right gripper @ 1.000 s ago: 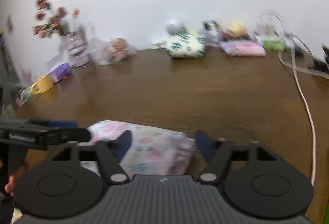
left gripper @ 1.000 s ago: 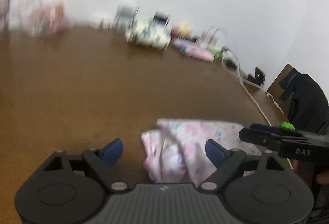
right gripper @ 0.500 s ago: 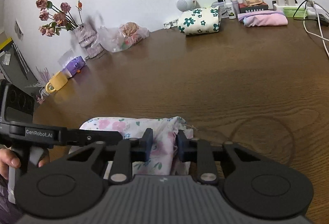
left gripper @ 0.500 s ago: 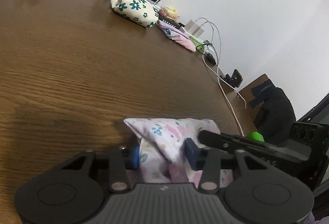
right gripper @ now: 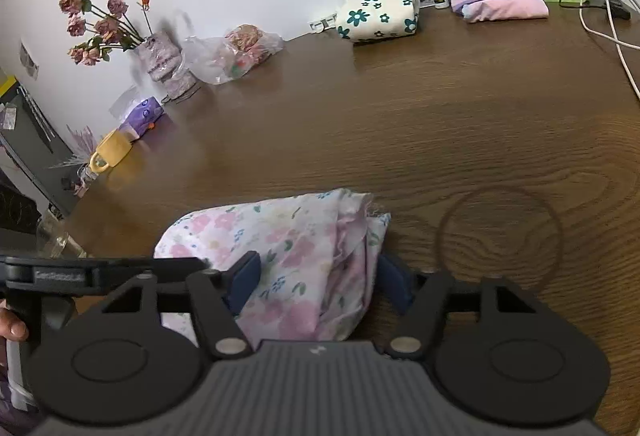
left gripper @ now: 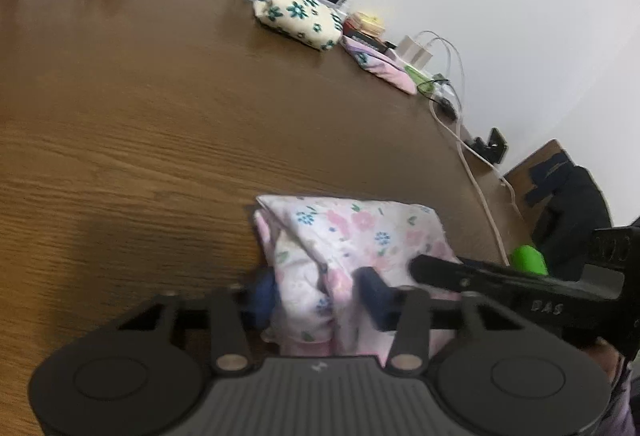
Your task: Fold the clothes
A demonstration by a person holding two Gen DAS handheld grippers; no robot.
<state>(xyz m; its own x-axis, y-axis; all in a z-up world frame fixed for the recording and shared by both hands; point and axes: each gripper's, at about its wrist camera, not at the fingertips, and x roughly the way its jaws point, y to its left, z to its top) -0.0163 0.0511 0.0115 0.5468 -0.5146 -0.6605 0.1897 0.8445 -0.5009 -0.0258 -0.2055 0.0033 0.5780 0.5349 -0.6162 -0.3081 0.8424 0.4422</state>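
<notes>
A folded pink floral garment (left gripper: 352, 236) lies on the brown wooden table (left gripper: 160, 124), near its front edge. My left gripper (left gripper: 319, 296) is closing on the garment's near left end, and its blue pads press a bunch of the cloth. In the right wrist view the garment (right gripper: 288, 236) sits between the fingers of my right gripper (right gripper: 319, 282). Those jaws are opening, with the cloth loose between the pads. Each gripper shows as a black bar in the other's view.
Along the far wall sit a folded cream cloth with teal flowers (right gripper: 378, 14), a folded pink cloth (right gripper: 500, 6), chargers with white cables (right gripper: 608, 32), a plastic bag (right gripper: 236, 52) and a vase of dried flowers (right gripper: 160, 56). A chair with a dark garment (left gripper: 568, 196) stands at the right.
The left jaws narrowed from wide open onto the garment's end. The right jaws pinched the cloth half a second ago and have since spread apart.
</notes>
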